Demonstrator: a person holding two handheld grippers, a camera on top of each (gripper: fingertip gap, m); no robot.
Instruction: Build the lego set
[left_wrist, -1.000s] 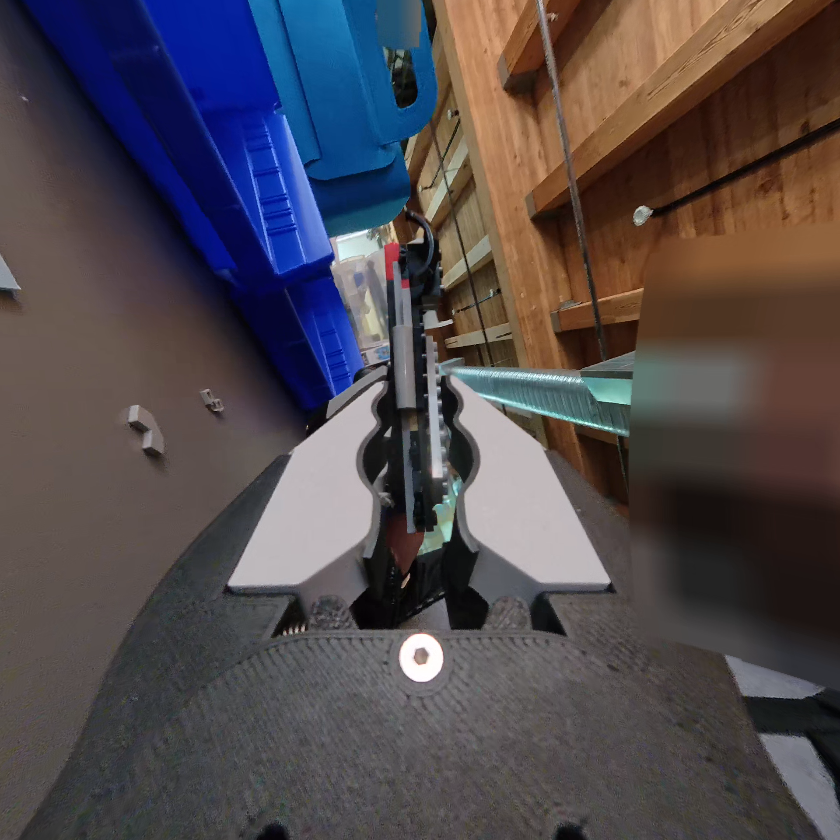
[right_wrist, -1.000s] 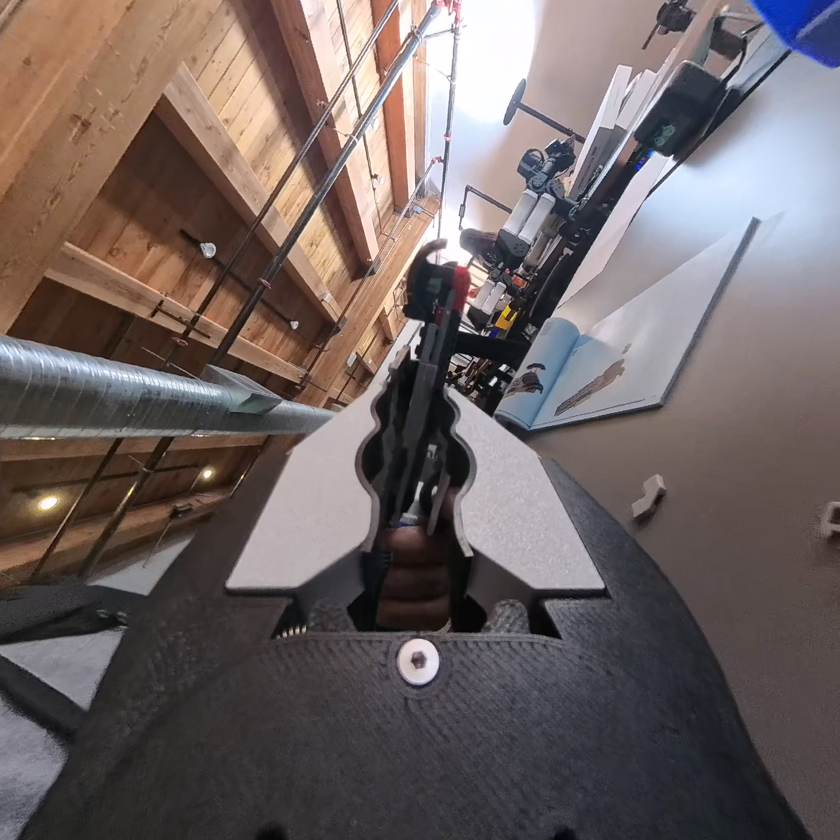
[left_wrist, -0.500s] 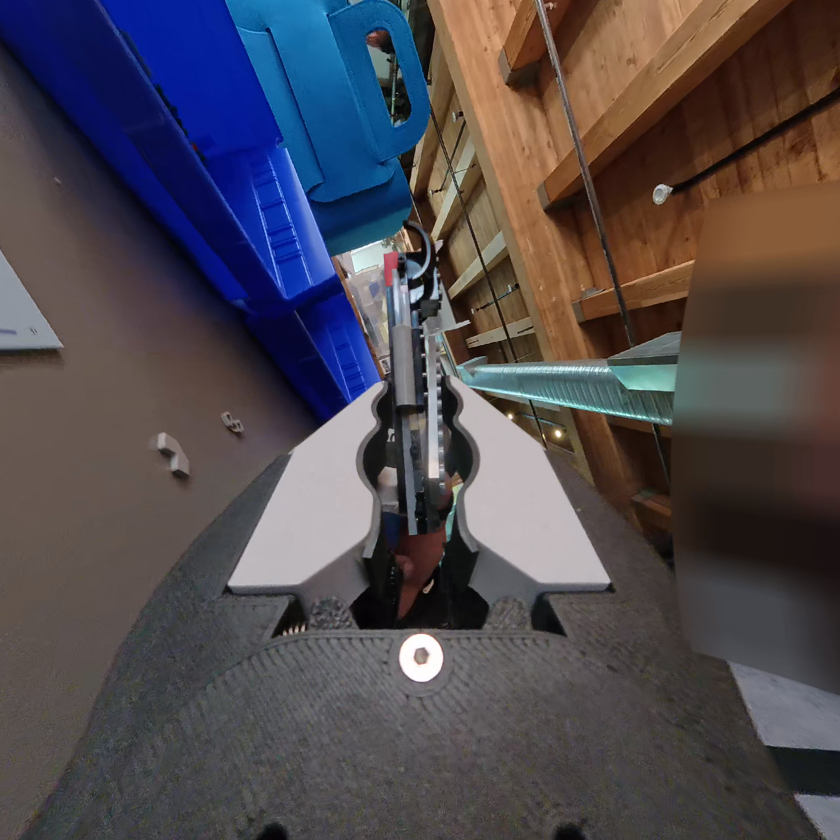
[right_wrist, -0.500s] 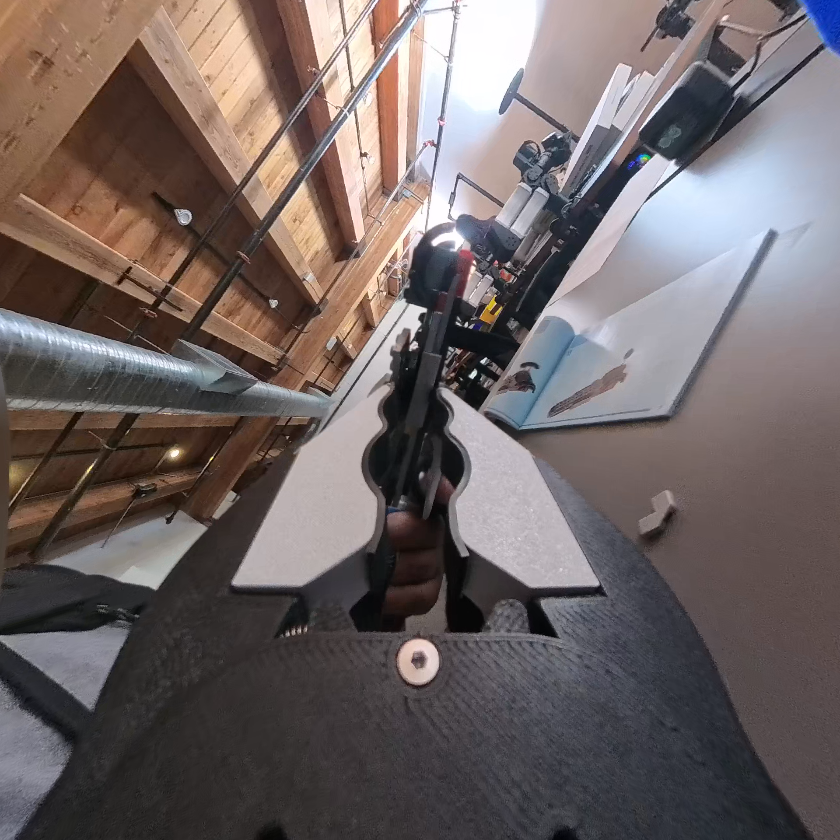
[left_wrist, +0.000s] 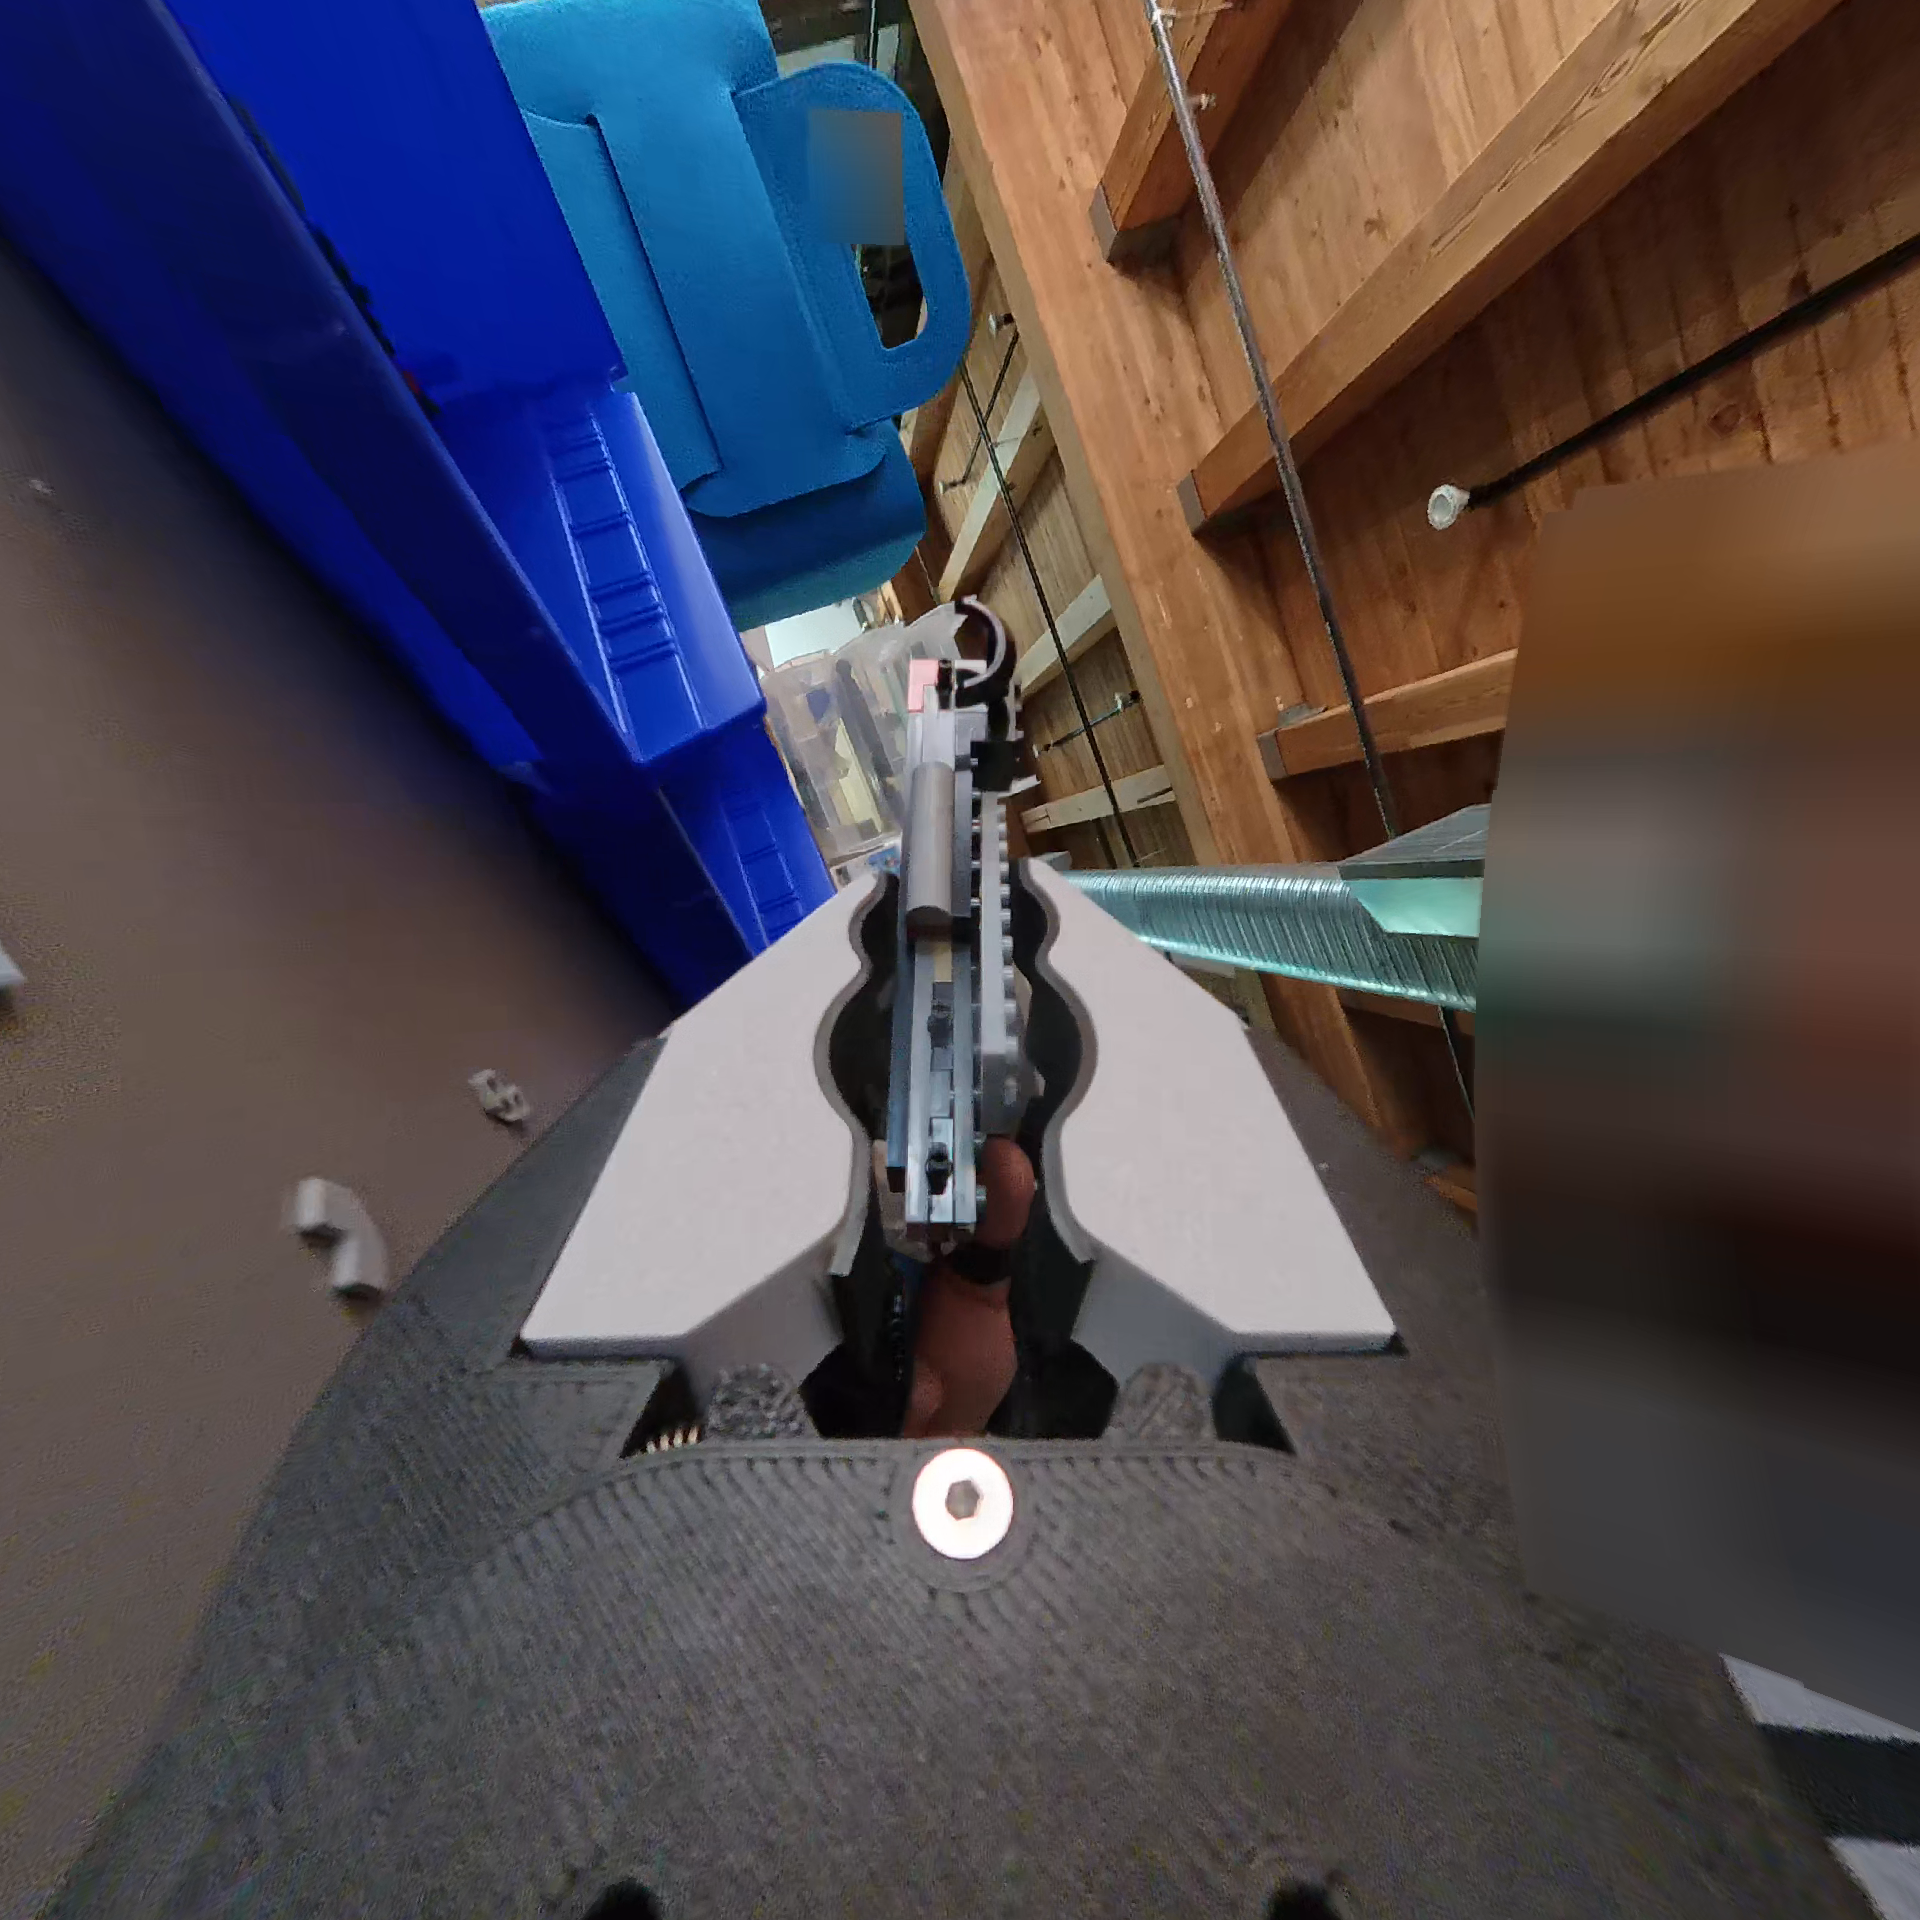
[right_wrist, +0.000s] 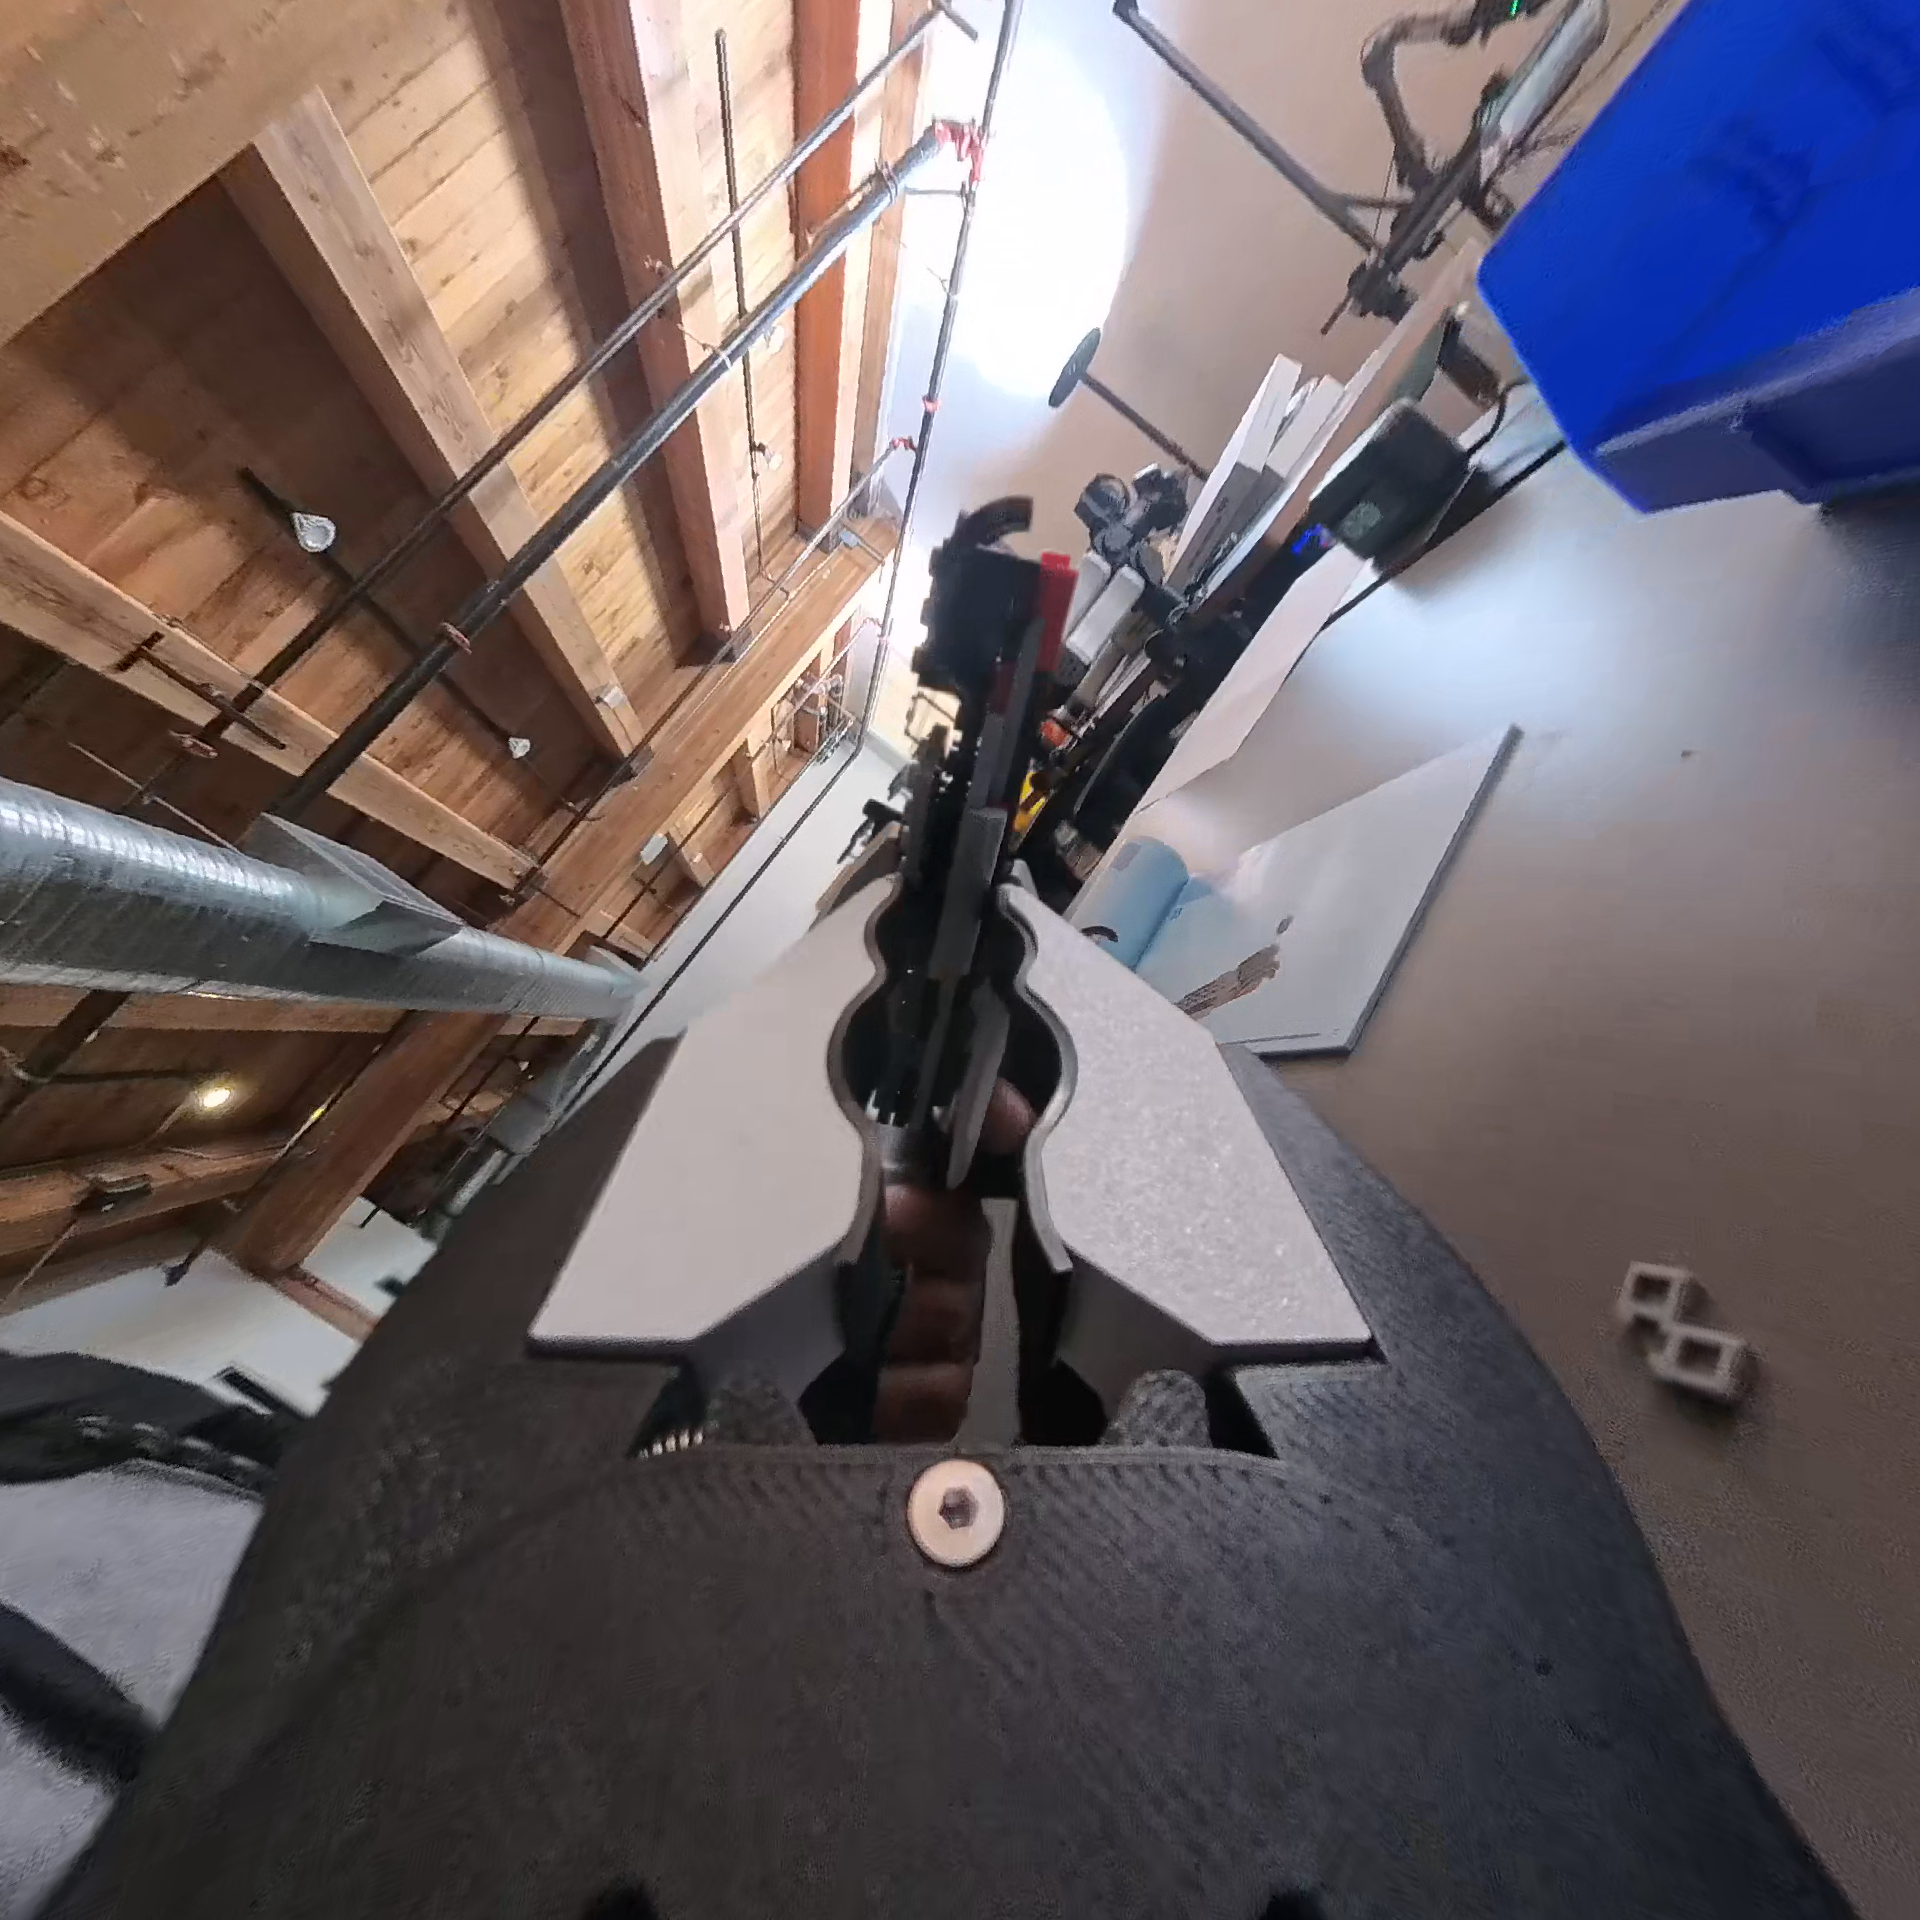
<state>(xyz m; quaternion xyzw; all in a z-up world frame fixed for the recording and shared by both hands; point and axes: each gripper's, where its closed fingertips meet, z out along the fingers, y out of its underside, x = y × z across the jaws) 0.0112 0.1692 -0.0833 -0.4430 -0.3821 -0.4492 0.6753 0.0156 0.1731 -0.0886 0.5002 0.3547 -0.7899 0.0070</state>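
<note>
Grey-black lego assembly is clamped at frame centre by the left gripper; the same build is pinched by the right gripper. Partly built, judged. Loose grey pieces are left on the brown table, lower left; instruction booklet further off.

The long grey-and-black lego assembly sits clamped between both claws, left claw and right claw. On the brown surface, the open instruction booklet lies beyond two small grey joined bricks; the blue plastic bins stand along its far edge.
</note>
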